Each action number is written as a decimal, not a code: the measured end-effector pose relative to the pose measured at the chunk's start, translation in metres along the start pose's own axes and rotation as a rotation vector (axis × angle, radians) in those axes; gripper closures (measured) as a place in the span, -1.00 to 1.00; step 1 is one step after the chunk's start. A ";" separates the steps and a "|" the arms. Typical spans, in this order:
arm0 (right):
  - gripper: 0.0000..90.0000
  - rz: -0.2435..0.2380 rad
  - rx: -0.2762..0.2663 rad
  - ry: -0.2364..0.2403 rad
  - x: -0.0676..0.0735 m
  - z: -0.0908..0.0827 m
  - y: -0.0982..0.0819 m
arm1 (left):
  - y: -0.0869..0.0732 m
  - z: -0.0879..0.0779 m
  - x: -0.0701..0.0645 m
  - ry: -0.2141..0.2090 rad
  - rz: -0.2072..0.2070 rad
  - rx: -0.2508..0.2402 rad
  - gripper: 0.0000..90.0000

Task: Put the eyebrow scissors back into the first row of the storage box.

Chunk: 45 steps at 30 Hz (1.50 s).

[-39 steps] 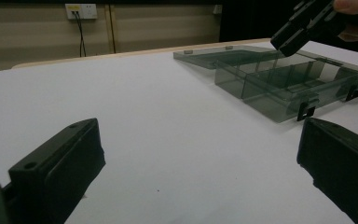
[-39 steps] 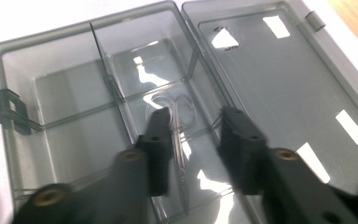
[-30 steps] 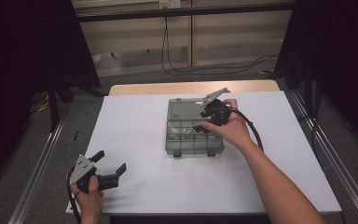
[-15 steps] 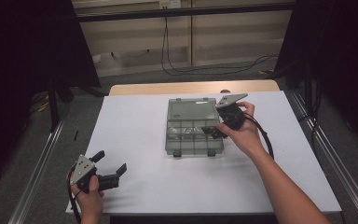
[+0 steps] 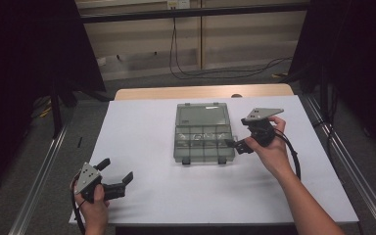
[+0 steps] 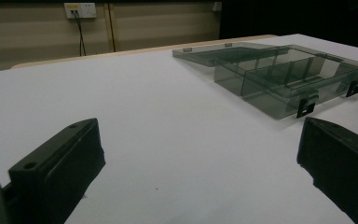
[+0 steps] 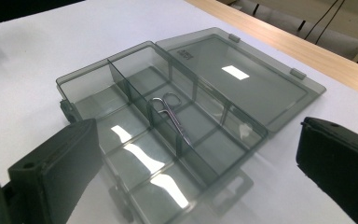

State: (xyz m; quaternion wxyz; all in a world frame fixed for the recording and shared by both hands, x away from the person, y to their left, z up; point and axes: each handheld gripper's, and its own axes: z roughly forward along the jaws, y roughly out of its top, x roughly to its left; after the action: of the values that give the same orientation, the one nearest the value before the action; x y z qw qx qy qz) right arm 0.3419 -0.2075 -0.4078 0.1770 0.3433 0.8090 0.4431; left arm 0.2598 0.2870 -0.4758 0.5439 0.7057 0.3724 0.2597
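The box lies open at frame centre, so its scissors are reachable. The right gripper, jaws apart, hovers beside it. The left gripper, lower left, jaws apart, holds nothing.

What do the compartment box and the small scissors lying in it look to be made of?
Compartment box: likely hard plastic, smoky grey and see-through, glossy; the table shows through its walls and lamp glare sits on the lid. Small scissors: probably bare metal, thin, silvery and shiny, resting across a divider.
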 end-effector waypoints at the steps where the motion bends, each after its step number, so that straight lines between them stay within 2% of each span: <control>1: -1.00 0.006 -0.008 -0.001 0.000 -0.003 -0.003 | 0.000 0.000 0.000 0.000 0.000 0.000 -1.00; 10: -1.00 0.063 -0.057 -0.043 -0.007 -0.033 -0.030 | 0.000 0.000 -0.001 0.007 0.006 0.005 -1.00; 20: -1.00 0.086 -0.105 -0.094 -0.006 -0.068 -0.055 | 0.000 0.000 -0.002 0.007 0.004 0.003 -1.00; 21: -1.00 0.088 -0.106 -0.102 -0.006 -0.071 -0.057 | 0.000 0.000 -0.001 0.008 0.018 0.006 -1.00; 23: -1.00 0.093 -0.113 -0.110 -0.005 -0.077 -0.061 | 0.000 0.000 -0.002 0.006 0.003 0.000 -1.00; 39: -1.00 0.132 -0.151 -0.168 0.001 -0.103 -0.099 | 0.000 0.000 -0.002 0.010 0.017 0.014 -1.00; 45: -1.00 0.174 -0.180 -0.203 -0.003 -0.116 -0.119 | 0.000 0.000 -0.003 0.010 0.016 0.009 -1.00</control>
State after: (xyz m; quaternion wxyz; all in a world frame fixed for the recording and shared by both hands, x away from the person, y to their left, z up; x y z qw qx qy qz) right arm 0.2280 -0.3225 -0.4448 0.2490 0.4380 0.7111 0.4904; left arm 0.2577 0.2844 -0.4758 0.5369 0.7096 0.3707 0.2661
